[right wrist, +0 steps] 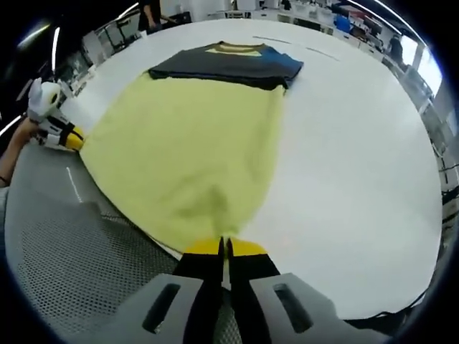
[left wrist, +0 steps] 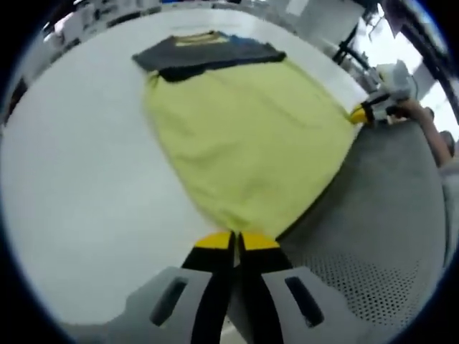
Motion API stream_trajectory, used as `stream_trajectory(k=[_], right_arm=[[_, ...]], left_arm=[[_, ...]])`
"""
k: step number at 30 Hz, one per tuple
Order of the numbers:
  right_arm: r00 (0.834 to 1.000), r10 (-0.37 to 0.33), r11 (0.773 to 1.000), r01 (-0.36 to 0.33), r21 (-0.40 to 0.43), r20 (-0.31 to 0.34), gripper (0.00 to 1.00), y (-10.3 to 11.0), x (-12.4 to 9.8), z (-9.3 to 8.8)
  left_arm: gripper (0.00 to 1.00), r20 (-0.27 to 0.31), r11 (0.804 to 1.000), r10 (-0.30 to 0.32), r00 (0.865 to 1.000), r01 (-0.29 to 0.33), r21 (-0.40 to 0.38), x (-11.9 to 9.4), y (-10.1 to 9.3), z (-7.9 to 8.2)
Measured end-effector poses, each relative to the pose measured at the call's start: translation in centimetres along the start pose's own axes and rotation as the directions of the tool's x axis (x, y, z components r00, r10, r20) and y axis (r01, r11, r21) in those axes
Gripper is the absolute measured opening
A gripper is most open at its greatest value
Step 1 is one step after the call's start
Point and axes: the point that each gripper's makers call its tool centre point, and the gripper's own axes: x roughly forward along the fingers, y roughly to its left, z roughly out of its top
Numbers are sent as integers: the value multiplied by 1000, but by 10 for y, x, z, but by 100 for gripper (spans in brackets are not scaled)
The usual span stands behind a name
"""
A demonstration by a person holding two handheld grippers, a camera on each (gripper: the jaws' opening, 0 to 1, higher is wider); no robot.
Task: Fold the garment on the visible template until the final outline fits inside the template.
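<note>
We find the garment (right wrist: 193, 136), a yellow shirt with a dark grey and blue upper band, lying spread on the white tabletop (right wrist: 358, 143), collar end far and hem end near. The hem reaches the near tabletop edge, where a grey perforated surface (right wrist: 64, 244) begins.

In the left gripper view, the left gripper (left wrist: 237, 240) has its yellow-tipped fingers pressed together on the near hem corner, holding the fabric. In the right gripper view, the right gripper (right wrist: 224, 246) is likewise clamped on the opposite hem corner. Each gripper also appears at the side of the other's view, at the garment's edge.

We cannot make out a template outline in either view; it may lie beneath the cloth.

Judged risks: with both corners held at the tabletop edge, an uneven lift or carry could skew the fold and leave the outline beyond the template. A thin pinch could slip, dropping one corner. Dragging could shift the whole garment off its position.
</note>
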Motion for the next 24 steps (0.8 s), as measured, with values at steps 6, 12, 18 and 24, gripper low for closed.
stream_trajectory(k=[6, 12, 18, 24], right_arm=[[1000, -15, 999, 15, -36, 6, 2, 2, -1, 1], [999, -38, 998, 39, -44, 35, 2, 3, -15, 5], [993, -42, 998, 47, -35, 110, 2, 9, -36, 17], [987, -50, 997, 58, -47, 151, 2, 12, -48, 22]], left_arm=[[0, 9, 1000, 9, 1000, -9, 7, 0, -1, 0], [0, 30, 1000, 8, 1000, -7, -16, -13, 1, 0], [0, 139, 1000, 20, 990, -20, -3, -36, -5, 21], [0, 169, 1000, 26, 985, -29, 11, -47, -9, 29]])
